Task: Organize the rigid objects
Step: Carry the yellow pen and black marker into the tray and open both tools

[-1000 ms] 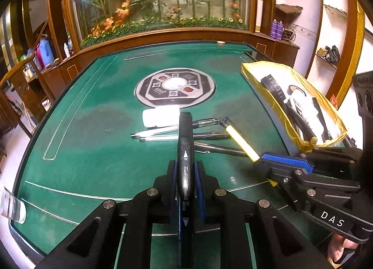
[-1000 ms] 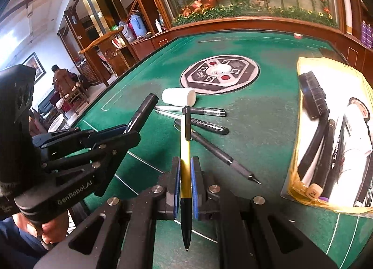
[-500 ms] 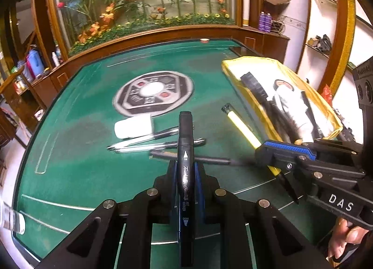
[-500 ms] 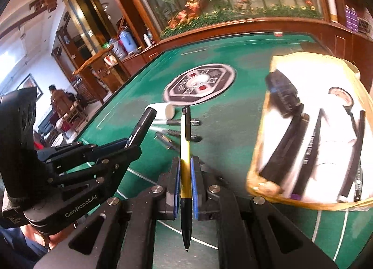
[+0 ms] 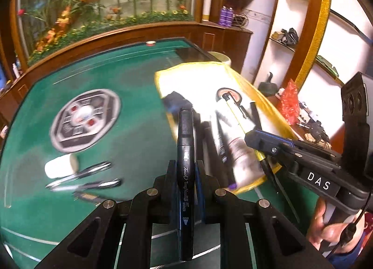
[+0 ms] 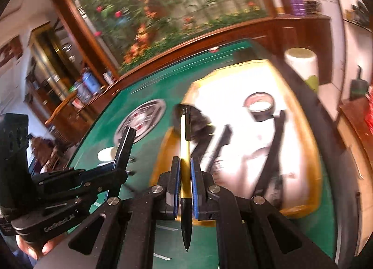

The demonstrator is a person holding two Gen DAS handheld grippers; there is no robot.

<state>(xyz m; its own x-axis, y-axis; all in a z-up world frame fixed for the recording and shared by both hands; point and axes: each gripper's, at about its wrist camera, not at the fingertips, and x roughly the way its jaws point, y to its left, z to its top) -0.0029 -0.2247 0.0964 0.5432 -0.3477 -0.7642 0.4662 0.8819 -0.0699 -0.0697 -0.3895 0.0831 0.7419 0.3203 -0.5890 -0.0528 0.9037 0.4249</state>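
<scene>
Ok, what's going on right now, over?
Left gripper shut on black marker. Right gripper shut on yellow pen. Yellow tray ahead, nothing blocking.

Tray [image 5: 163, 77] sits on the table [image 5: 139, 133], right side. Loose pens [image 5: 88, 177] lie left of it, roll [image 5: 61, 166] just behind them, centre emblem [image 5: 85, 121] farther back. My marker [image 5: 185, 152] points at tray's near-left corner; pen [image 6: 185, 143] over its left edge

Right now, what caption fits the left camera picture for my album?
Left gripper carries a black marker toward the yellow tray.
</scene>
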